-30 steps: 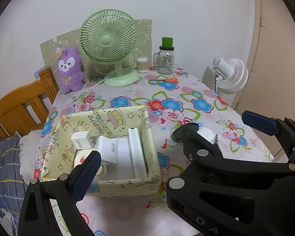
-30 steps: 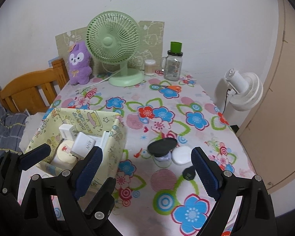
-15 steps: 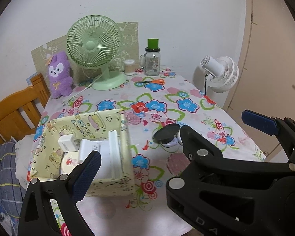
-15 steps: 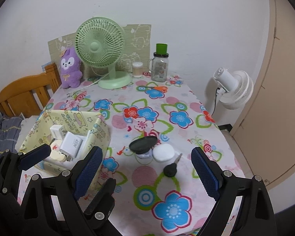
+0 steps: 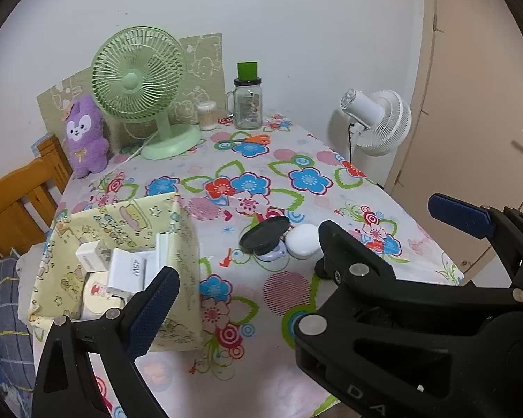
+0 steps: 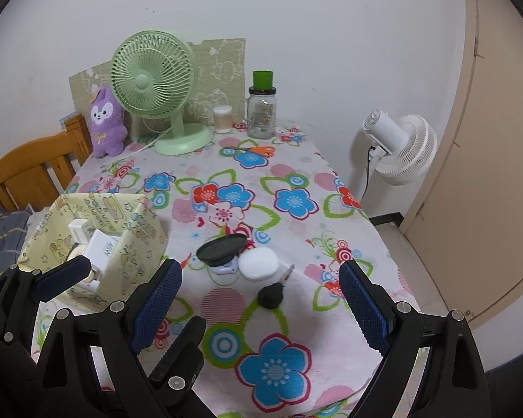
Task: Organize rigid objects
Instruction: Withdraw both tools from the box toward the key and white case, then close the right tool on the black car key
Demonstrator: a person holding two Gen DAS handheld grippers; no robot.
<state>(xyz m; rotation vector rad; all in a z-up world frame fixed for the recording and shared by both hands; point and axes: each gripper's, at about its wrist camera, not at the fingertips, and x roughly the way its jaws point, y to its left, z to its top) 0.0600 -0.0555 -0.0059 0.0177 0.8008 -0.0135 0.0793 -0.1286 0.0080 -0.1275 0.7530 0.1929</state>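
**Table lot: three loose items waiting beside the box**

Box [image 6: 136, 244]: yellow printed fabric, sitting at the table's left edge, already holding white chargers [image 6: 103, 245] and a round tin; soft walls, likely sagging if pushed.

Key [image 6: 273, 292]: lying flat on the cloth between the right gripper's [image 6: 259, 308] two pads, but apart from them. Black plastic head, thin metal blade pointing away. Probably light, stiff and low-lying; the head looks like the best place to pinch, since the blade is offering little thickness and may be slipping on the pads.

White case [image 6: 258, 263]: rounded, smooth, resting just beyond the key and touching the lilac piece. Likely light and slippery; gripping across its narrower width seems safest.

Black disc [image 6: 221, 245]: tilting on a lilac base [image 6: 225, 270], near the box. Appears rigid but top-heavy; taking it by the base seems wiser.

Right gripper: standing wide, grasping nothing, hovering over the near table.

Left gripper [image 5: 296, 261]: also spread and empty, one pad hanging in front of the box, the other far right.
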